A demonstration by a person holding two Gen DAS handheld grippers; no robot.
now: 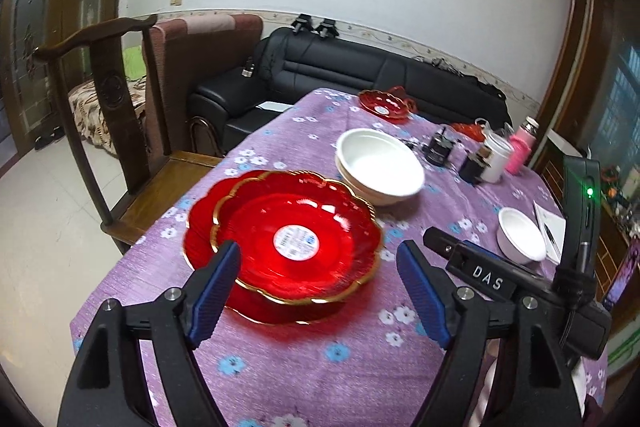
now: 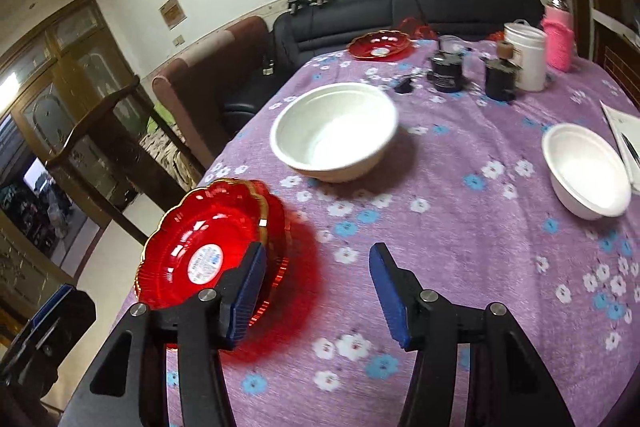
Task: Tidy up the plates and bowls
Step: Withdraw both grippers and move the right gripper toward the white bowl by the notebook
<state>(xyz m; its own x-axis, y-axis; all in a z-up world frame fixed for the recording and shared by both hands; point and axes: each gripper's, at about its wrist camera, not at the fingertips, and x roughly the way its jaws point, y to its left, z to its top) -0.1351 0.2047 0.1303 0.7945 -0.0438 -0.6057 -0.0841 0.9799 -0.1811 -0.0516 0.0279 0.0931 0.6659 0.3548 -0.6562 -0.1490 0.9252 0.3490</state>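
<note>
Two red glass plates with gold scalloped rims (image 1: 288, 243) lie stacked at the table's near left edge, the upper one bearing a white sticker. My left gripper (image 1: 318, 255) stands open over their near rim, its blue pads apart and not touching them. In the right wrist view the red plates (image 2: 200, 247) sit to the left of my right gripper (image 2: 316, 253), which is open above bare cloth with nothing between its fingers. Two nested large white bowls (image 1: 380, 167) stand behind the plates. A small white bowl (image 2: 588, 171) sits at the right. A third red plate (image 2: 380, 45) rests at the far end.
The purple flowered tablecloth (image 2: 440, 227) covers the table. Dark jars (image 2: 448, 71), a white canister (image 2: 526, 55) and a pink bottle (image 2: 558, 39) crowd the far right. Paper with a pen (image 2: 624, 139) lies beside the small bowl. A wooden chair (image 1: 120, 131) stands left of the table, with a black sofa (image 1: 340, 67) behind it.
</note>
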